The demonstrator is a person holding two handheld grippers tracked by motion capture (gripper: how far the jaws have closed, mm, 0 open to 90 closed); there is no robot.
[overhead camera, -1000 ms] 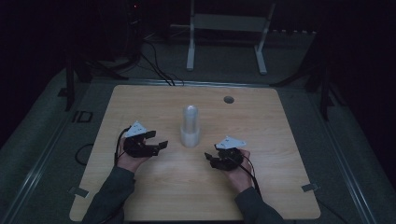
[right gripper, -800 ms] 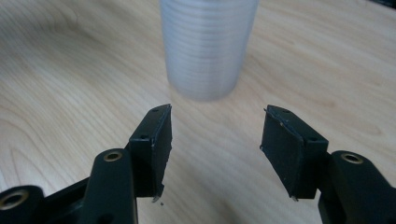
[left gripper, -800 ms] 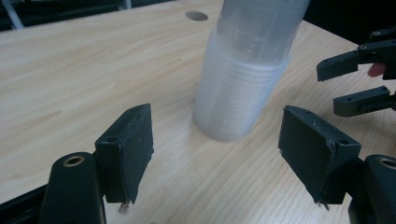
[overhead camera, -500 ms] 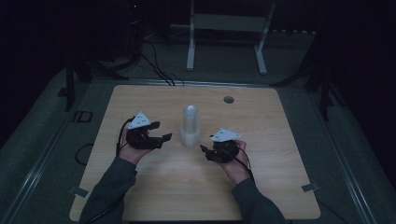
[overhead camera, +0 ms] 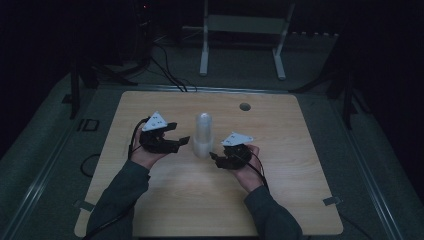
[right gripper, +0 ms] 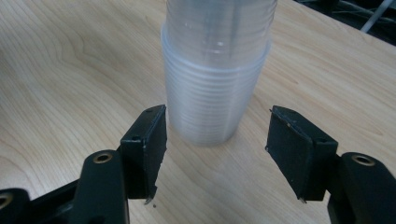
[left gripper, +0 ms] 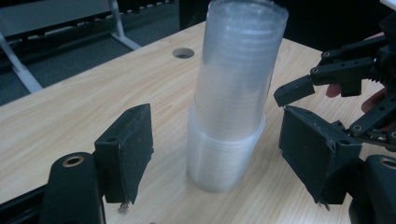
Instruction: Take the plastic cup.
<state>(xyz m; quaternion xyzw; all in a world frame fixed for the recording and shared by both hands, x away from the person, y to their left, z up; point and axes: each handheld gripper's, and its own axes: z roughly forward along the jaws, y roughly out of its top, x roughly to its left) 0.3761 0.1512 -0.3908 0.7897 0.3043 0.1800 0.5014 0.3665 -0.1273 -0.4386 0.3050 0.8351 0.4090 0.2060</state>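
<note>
A stack of clear plastic cups stands upside down in the middle of the wooden table. My left gripper is open just left of the stack, jaws pointing at it. From the left gripper view the stack of cups rises between and beyond the two jaws, with the other gripper's fingers past it at right. My right gripper is open close to the stack's lower right. Its own view has the cup stack just beyond the open jaws, not touching.
A round cable hole lies in the table near its far edge. A white metal stand and cables sit on the dark floor behind the table. Bare wood stretches in front of the hands.
Both grippers have moved forward and inward toward the cup stack. The stack has not moved.
</note>
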